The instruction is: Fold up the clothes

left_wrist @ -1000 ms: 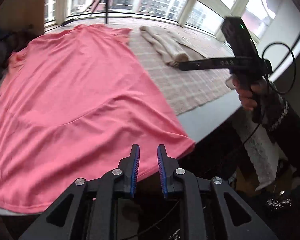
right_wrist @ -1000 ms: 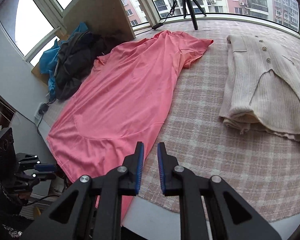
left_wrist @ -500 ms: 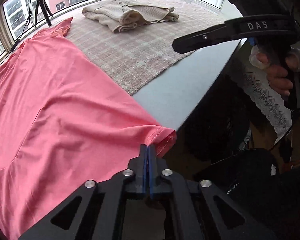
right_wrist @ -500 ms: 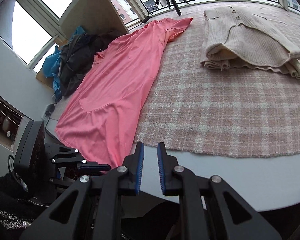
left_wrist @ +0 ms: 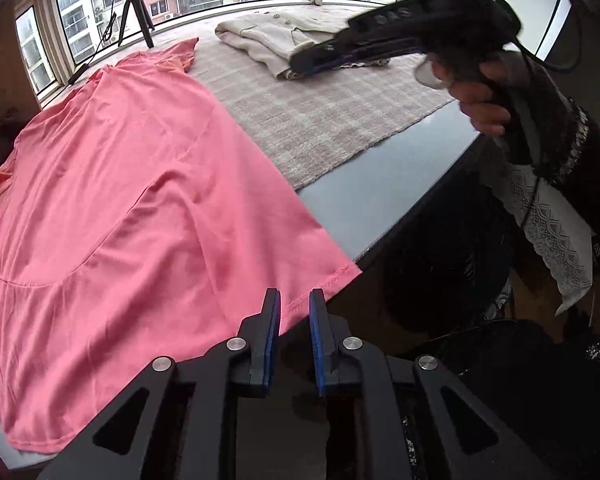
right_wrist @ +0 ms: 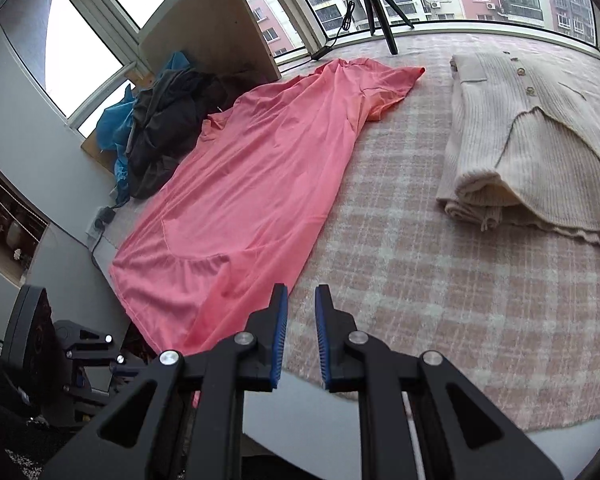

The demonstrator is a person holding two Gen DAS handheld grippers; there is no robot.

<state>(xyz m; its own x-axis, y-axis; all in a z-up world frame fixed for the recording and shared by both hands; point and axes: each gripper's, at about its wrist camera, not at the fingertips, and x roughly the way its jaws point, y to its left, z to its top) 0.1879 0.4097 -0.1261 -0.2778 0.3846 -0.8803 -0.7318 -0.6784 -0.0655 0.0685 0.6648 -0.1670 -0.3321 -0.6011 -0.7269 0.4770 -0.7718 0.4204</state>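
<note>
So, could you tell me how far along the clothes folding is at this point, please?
Done: the cream cardigan already lies folded on the checked cloth. In hand: the pink dress is spread flat, unfolded; the left tongs are open at its hem corner and the right tongs are open beside its edge, neither gripping. Left: folding the dress, and probably the dark clothes pile by the window.

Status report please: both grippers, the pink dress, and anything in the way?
Left gripper open at the pink dress hem. Right gripper open, empty. Dress flat, unfolded. Folded cream cardigan beside it, apart.
</note>
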